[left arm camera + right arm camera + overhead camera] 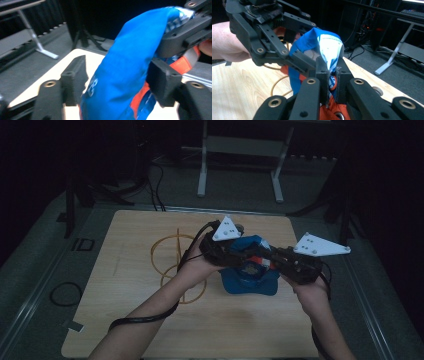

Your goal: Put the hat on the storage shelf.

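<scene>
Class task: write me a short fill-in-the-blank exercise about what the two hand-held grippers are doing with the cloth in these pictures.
1. The cloth bag held up between the two tools is mostly ____ in colour.
2. The right hand-held gripper is ____ on a fold of the bag.
3. The left hand-held gripper has the bag between its jaws, which stand ____.
4. The table has a top made of ____.

Missing words: blue; shut; open; wood
</scene>
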Tool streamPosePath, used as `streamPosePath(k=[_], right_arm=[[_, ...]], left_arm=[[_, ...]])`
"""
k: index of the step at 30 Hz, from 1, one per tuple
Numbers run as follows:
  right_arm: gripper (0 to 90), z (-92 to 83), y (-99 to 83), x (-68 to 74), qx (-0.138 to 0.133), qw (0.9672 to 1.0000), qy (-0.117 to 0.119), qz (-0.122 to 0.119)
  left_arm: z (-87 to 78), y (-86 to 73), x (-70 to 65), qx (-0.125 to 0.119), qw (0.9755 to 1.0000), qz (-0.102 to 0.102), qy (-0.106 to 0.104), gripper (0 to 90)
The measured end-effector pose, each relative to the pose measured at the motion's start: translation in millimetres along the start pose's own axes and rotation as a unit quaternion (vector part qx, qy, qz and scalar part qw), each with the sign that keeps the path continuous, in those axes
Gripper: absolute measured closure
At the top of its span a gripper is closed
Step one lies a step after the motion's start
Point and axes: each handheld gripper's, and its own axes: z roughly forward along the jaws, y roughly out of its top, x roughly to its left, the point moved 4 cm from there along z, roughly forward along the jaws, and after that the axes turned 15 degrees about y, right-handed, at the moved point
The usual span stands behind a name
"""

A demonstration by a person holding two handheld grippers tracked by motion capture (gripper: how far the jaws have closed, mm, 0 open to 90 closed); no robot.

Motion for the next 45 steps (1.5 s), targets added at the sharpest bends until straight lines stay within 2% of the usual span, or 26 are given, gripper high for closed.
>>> streamPosePath(k=[1, 2, 3, 5, 7, 10, 11, 12, 14, 16, 18, 20, 22, 23, 26, 28, 32, 33, 35, 36, 37, 38, 41, 43, 44, 45], right_arm=[[84.1, 0.4, -0.6, 0.0, 0.001, 1.0, 0.002, 0.0], [84.1, 0.8, -1.2, 0.1, 0.001, 1.0, 0.003, 0.001], [84.2, 1.1, -1.8, 0.1, 0.003, 1.0, 0.002, 0.001], [84.1, 1.6, -2.8, 0.7, 0.002, 1.0, 0.006, 0.004], [84.2, 1.9, -3.9, 1.5, 0.008, 1.0, -0.002, -0.003], [84.2, 2.0, -4.9, 1.3, 0.005, 1.0, -0.002, 0.001], [84.2, 2.1, -5.8, 1.0, 0.005, 1.0, -0.005, 0.002], [84.1, 2.5, -7.5, 1.3, 0.004, 1.0, -0.002, 0.007], [84.1, 2.2, -9.3, 1.8, 0.006, 0.9999, -0.007, 0.004], [83.9, 1.2, -10.6, 2.0, 0.002, 0.9999, -0.002, 0.01], [83.4, 0.1, -11.9, 2.0, 0.003, 0.9999, -0.007, 0.009], [82.2, -1.7, -12.4, 2.8, -0.004, 0.9999, 0.002, 0.016], [78.0, -4.4, -12.6, 4.7, -0.009, 0.9998, 0.005, 0.015], [75.7, -6.2, -12.7, 6.0, -0.013, 0.9997, 0.01, 0.017], [66.8, -13.4, -12.4, 10.9, -0.021, 0.9996, 0.011, 0.015], [60.4, -18.8, -11.7, 14.6, -0.026, 0.9994, 0.016, 0.015], [48.5, -30.4, -9.6, 18.6, -0.036, 0.9992, 0.016, 0.009], [46.5, -33.6, -9.5, 18.5, -0.041, 0.999, 0.016, 0.009], [40.7, -38.9, -9.8, 17.5, -0.043, 0.9991, 0.005, 0.002], [39.5, -41.4, -10.1, 17.3, -0.045, 0.999, 0.004, 0.0], [38.1, -43.8, -10.2, 16.6, -0.047, 0.9989, 0.0, -0.001], [36.9, -46.5, -10.5, 16.4, -0.05, 0.9987, 0.008, -0.002], [41.3, -51.3, -10.2, 15.1, -0.056, 0.9983, 0.015, -0.001], [50.1, -57.4, -9.6, 12.6, -0.049, 0.9987, 0.008, -0.01], [50.1, -57.4, -9.6, 12.6, -0.049, 0.9987, 0.008, -0.01], [54.1, -57.9, -9.3, 12.9, -0.047, 0.9987, 0.011, -0.013]], left_arm=[[0.9, -0.1, -1.8, 0.003, 1.0, 0.006, -0.007, 38.9], [1.9, -0.3, -3.6, 0.007, 0.9999, 0.011, -0.008, 45.0], [3.1, -0.4, -4.8, 0.013, 0.9998, 0.015, -0.003, 47.8], [5.3, -0.9, -7.0, 0.021, 0.9996, 0.015, -0.008, 56.3], [7.6, -1.6, -9.1, 0.034, 0.9992, 0.022, -0.004, 65.3], [9.5, -2.2, -12.3, 0.038, 0.9987, 0.033, 0.002, 85.3], [10.9, -2.1, -14.9, 0.04, 0.9984, 0.038, 0.01, 85.3], [11.2, -1.9, -15.4, 0.042, 0.9981, 0.043, 0.017, 89.1], [11.3, -1.4, -15.2, 0.039, 0.9978, 0.044, 0.029, 89.6], [10.5, -0.9, -14.9, 0.037, 0.9972, 0.052, 0.039, 89.9], [9.0, -0.1, -14.8, 0.033, 0.9966, 0.059, 0.048, 90.0], [7.0, 1.3, -15.2, 0.026, 0.9956, 0.067, 0.06, 90.0], [5.1, 3.6, -16.3, 0.013, 0.9955, 0.07, 0.062, 90.0], [3.9, 4.6, -16.5, 0.01, 0.9945, 0.076, 0.072, 90.0], [0.7, 7.1, -14.3, -0.007, 0.9931, 0.076, 0.089, 90.0], [-0.3, 7.2, -11.3, -0.015, 0.994, 0.07, 0.082, 90.0], [-5.7, 8.1, -6.1, -0.045, 0.9934, 0.07, 0.08, 90.0], [-7.5, 8.9, -5.0, -0.054, 0.994, 0.066, 0.068, 90.0], [-11.3, 11.1, -2.9, -0.071, 0.9928, 0.068, 0.068, 90.0], [-13.0, 12.1, -2.1, -0.078, 0.9927, 0.069, 0.061, 90.0], [-14.5, 12.9, -1.2, -0.087, 0.9917, 0.071, 0.064, 90.0], [-16.1, 13.4, -0.7, -0.094, 0.9917, 0.068, 0.055, 90.0], [-18.5, 13.3, 0.3, -0.102, 0.9912, 0.071, 0.048, 90.0], [-20.2, 11.8, 1.2, -0.109, 0.9908, 0.073, 0.036, 90.0], [-20.7, 11.1, 1.2, -0.113, 0.9913, 0.065, 0.018, 90.0], [-21.3, 9.9, 1.3, -0.12, 0.9905, 0.068, 0.004, 90.0]])
